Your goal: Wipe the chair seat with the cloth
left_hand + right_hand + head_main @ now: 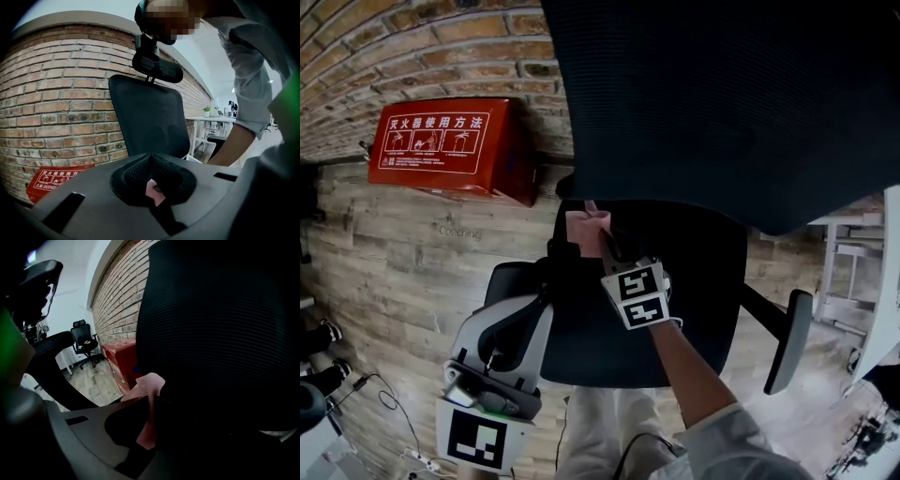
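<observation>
Brick wall behind; wipe seemingly starting at seat rear; right gripper clamped on cloth; left gripper nipping its corner; next: firm pull forward.

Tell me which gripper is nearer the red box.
Left. The left gripper is at the chair seat edge nearest the red box; the right gripper, holding the pink cloth, is farther off, over the seat's middle.
</observation>
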A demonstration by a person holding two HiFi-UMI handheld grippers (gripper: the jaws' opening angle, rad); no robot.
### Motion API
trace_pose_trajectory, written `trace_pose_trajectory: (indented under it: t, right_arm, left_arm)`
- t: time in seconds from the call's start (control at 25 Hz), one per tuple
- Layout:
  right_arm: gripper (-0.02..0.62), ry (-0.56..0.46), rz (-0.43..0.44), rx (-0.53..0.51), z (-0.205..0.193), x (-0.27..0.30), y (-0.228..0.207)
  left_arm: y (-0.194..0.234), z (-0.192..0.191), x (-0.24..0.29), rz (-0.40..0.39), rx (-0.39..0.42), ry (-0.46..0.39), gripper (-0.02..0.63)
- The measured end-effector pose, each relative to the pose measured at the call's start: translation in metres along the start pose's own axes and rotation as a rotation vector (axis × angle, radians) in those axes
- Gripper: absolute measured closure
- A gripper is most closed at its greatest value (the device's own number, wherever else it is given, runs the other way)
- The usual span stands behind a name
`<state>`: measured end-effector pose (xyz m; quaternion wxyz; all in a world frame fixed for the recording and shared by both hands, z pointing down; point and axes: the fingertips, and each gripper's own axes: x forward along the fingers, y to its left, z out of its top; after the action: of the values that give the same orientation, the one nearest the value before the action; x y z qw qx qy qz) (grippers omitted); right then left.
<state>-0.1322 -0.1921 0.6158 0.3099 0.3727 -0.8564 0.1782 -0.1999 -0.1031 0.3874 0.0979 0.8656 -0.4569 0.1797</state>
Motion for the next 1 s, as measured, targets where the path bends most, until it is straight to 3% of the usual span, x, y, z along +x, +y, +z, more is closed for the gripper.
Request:
trace_pose_trajectory:
  t: [0.32,1.0]
  right_arm:
    - [0.543,0.027,-0.097,0.065,-0.035,-0.025,-0.057]
    - [0.543,0.080,-0.397,0.239,-0.119,-0.115,-0.192]
  left_arm:
    - [-0.026,0.006,0.030,-0.057,0.017,0.007,0.588]
    - [-0.092,0.008,0.081,-0.181,0.045,0.035,0.588]
